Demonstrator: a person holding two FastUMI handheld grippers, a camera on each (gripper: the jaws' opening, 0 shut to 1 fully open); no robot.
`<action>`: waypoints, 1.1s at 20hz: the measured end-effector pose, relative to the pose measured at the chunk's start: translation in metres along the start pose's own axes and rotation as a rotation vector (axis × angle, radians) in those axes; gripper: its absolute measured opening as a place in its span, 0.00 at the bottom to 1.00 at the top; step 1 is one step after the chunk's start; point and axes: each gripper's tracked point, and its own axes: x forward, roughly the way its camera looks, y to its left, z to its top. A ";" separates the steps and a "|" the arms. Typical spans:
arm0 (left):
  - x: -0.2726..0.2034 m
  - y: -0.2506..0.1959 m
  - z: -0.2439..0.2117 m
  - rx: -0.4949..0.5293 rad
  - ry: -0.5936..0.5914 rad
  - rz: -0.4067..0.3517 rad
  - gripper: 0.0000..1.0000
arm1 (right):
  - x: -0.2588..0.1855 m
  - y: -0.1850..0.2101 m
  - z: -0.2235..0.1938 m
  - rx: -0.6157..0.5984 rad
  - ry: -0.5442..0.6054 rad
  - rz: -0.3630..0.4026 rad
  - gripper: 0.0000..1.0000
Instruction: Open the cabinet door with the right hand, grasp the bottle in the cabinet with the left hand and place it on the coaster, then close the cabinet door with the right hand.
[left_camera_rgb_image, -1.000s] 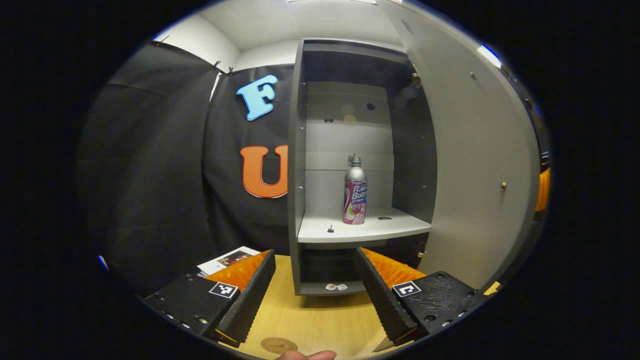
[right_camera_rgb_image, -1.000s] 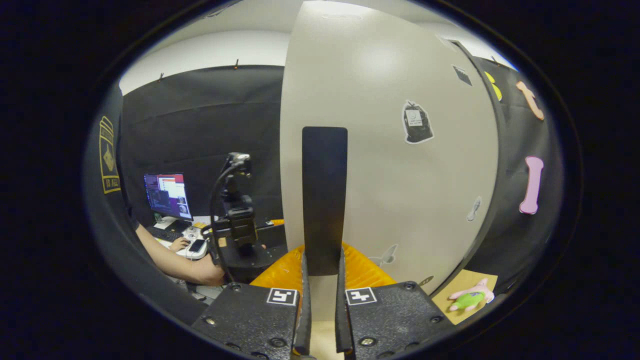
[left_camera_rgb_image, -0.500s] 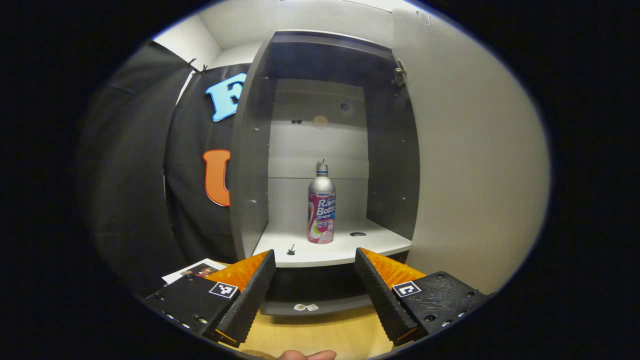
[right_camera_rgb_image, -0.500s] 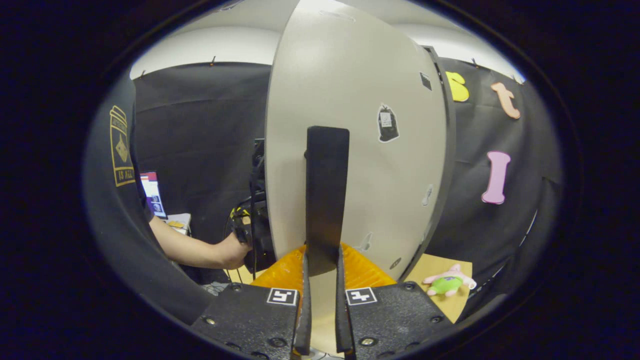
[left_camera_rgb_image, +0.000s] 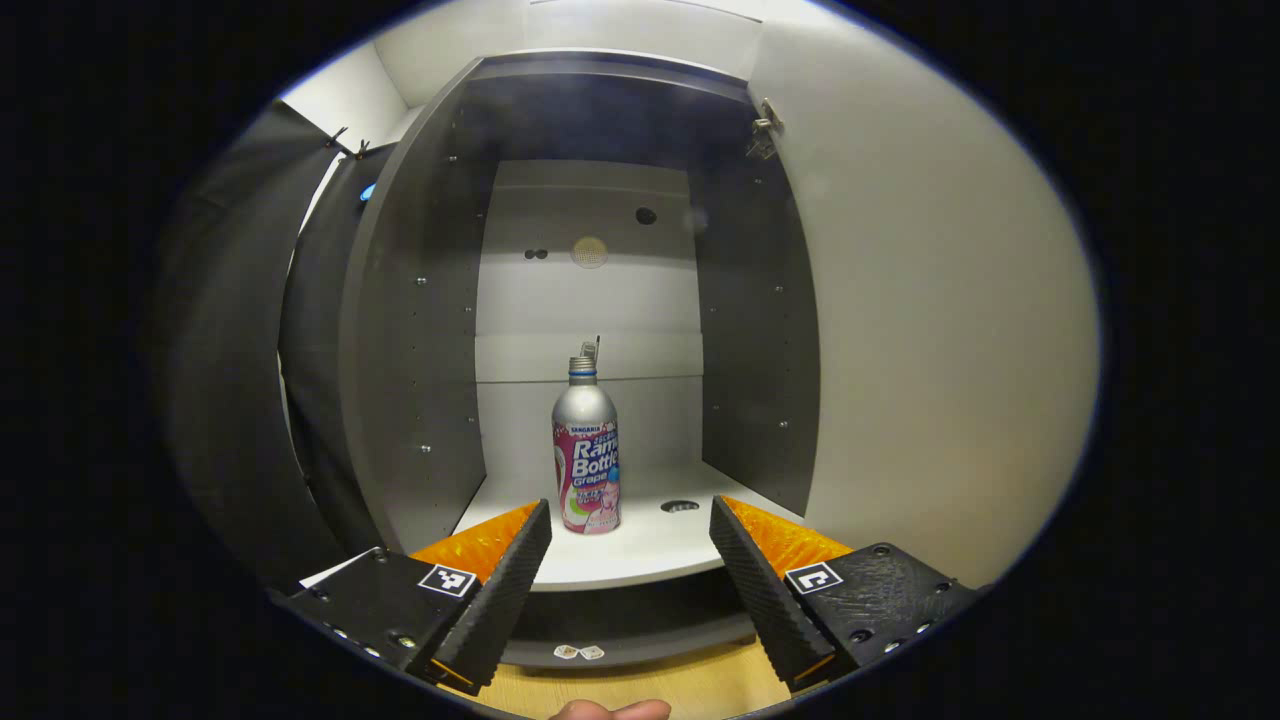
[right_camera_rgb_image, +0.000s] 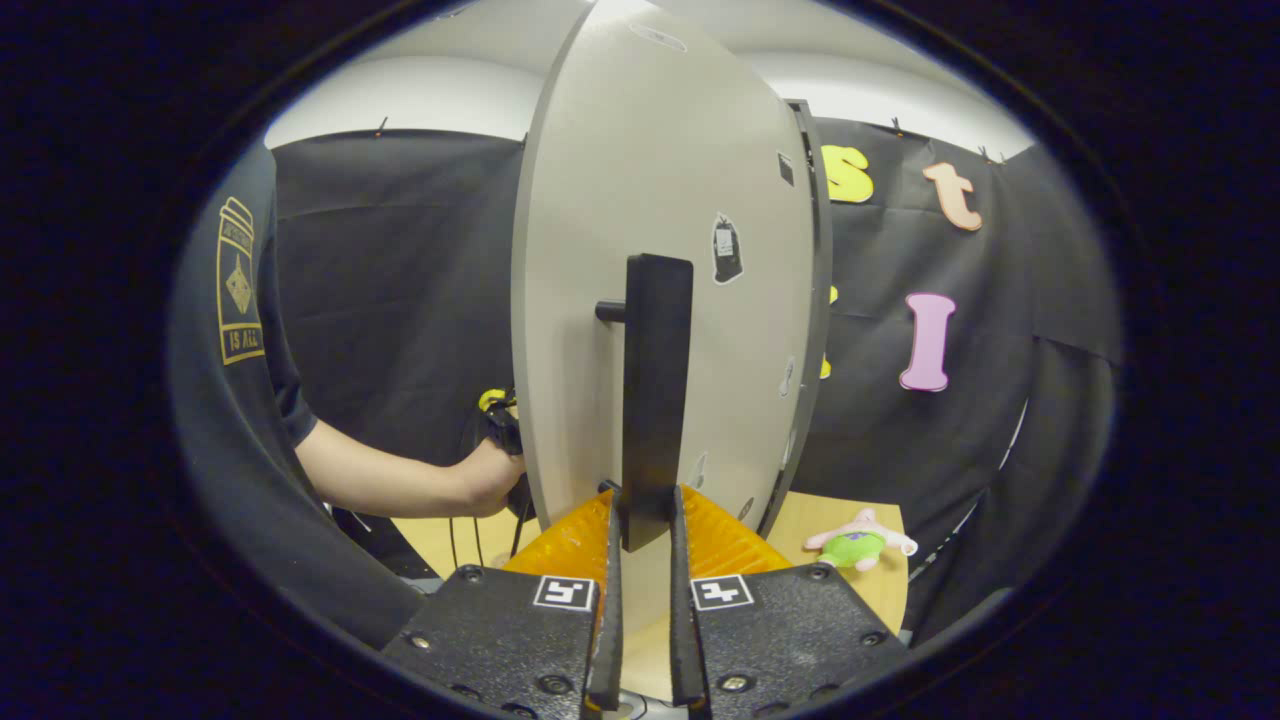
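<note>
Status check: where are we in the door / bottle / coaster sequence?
Done: cabinet door is swung open, right gripper shut on its handle. In hand: left gripper, open, faces the bottle, which stands upright on the shelf, not yet between the fingers. Left: grasp it, set it on the coaster, close the door.

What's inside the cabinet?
One bottle stands upright on the white shelf of the cabinet. Below that shelf it's dark, so I can't tell what's there.

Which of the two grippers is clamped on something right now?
The right gripper: its jaws are shut on the door handle. The left gripper has its jaws spread wide, short of the bottle on the shelf.
</note>
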 end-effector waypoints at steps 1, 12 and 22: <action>0.010 0.003 -0.001 -0.005 0.006 0.009 0.96 | 0.000 0.000 0.000 0.010 -0.005 -0.008 0.22; 0.094 0.037 -0.002 0.038 -0.004 0.132 0.96 | -0.005 -0.007 0.003 0.074 -0.028 -0.065 0.28; 0.132 0.048 -0.003 0.047 -0.027 0.192 0.96 | -0.012 -0.035 0.006 0.061 -0.041 -0.206 0.90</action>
